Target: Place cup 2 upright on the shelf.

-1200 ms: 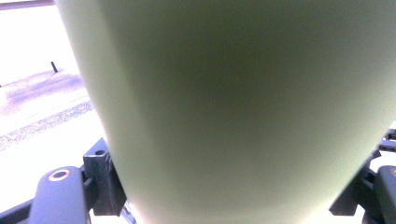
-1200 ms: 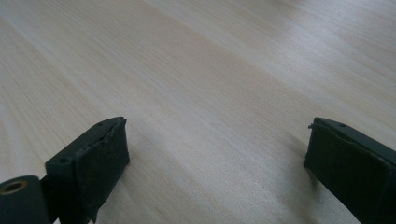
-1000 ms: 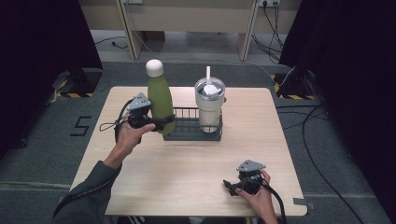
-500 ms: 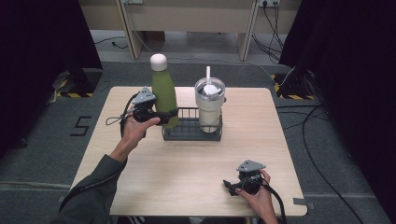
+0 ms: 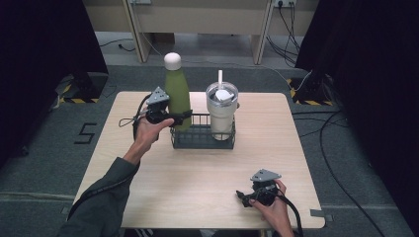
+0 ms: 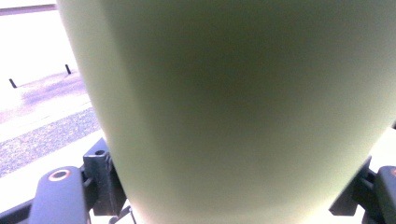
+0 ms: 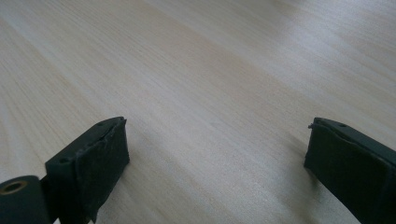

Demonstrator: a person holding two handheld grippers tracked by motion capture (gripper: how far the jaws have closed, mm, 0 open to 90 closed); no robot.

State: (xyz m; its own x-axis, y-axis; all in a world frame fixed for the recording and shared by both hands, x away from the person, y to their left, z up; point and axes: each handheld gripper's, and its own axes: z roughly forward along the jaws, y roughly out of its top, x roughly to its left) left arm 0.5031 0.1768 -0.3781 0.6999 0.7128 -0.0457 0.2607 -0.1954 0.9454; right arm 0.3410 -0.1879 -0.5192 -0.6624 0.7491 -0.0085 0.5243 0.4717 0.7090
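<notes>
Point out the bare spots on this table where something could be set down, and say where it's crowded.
The wooden table is bare between the wire basket and the right gripper, and along its right edge. It is crowded at the back: the tumbler stands in the basket, and the left gripper holds the green bottle at its left end.

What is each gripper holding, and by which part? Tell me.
The left gripper clamps the green bottle around its lower body. The right gripper holds nothing, jaws open over the table.
</notes>
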